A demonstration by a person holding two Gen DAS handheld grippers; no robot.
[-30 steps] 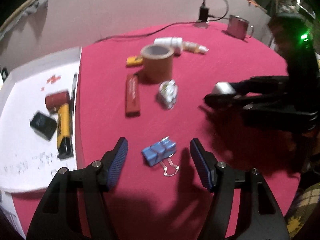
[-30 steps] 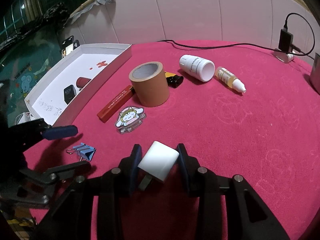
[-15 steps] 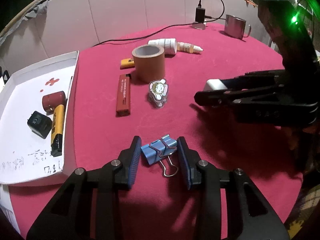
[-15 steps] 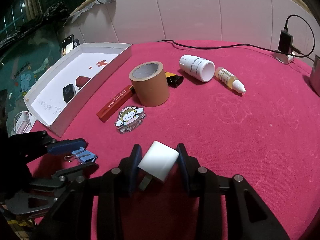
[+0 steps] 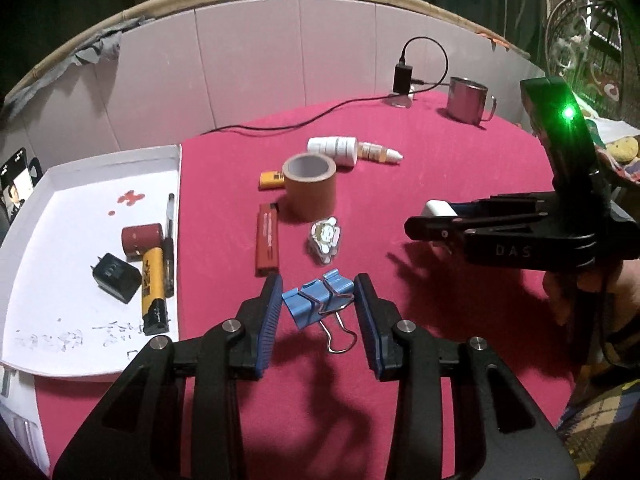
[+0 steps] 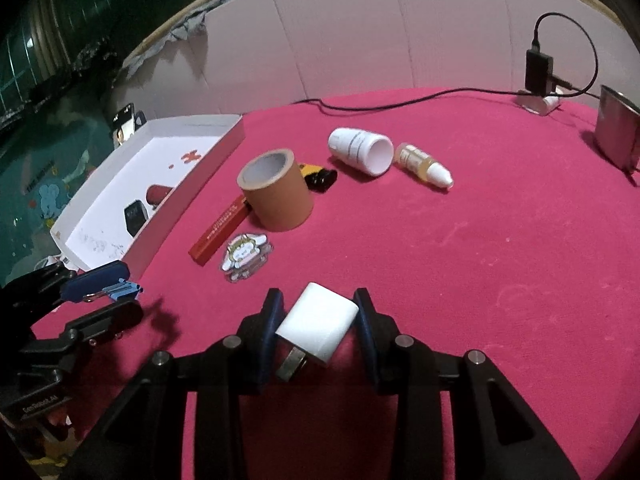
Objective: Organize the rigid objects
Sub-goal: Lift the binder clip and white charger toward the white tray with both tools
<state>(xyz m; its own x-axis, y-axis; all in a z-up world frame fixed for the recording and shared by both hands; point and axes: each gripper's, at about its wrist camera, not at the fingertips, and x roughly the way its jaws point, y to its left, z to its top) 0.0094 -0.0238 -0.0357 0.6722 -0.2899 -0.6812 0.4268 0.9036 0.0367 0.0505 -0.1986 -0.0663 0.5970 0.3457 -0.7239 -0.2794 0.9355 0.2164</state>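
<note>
My left gripper [image 5: 318, 300] is shut on a blue binder clip [image 5: 318, 300] and holds it just above the red tablecloth; it also shows in the right wrist view [image 6: 120, 290]. My right gripper [image 6: 318, 320] is shut on a white charger plug [image 6: 318, 330], held above the cloth; the plug shows in the left wrist view [image 5: 440, 209]. A white tray [image 5: 80, 184] at the left holds a black charger [image 5: 116, 283], a yellow-black lighter [image 5: 153, 290], a dark red cylinder [image 5: 142, 238] and a pen [image 5: 170, 240].
On the cloth lie a brown tape roll [image 5: 309, 184], a red flat box [image 5: 267, 245], a cartoon sticker [image 5: 325, 237], a yellow lighter [image 5: 271, 179], a white bottle [image 5: 333, 150] and a dropper bottle [image 5: 380, 153]. A metal mug [image 5: 467, 100] and plugged charger [image 5: 402, 80] stand far back.
My left gripper closed on the blue binder clip and lifted it slightly. My right gripper kept hold of the white plug and stayed about where it was.
</note>
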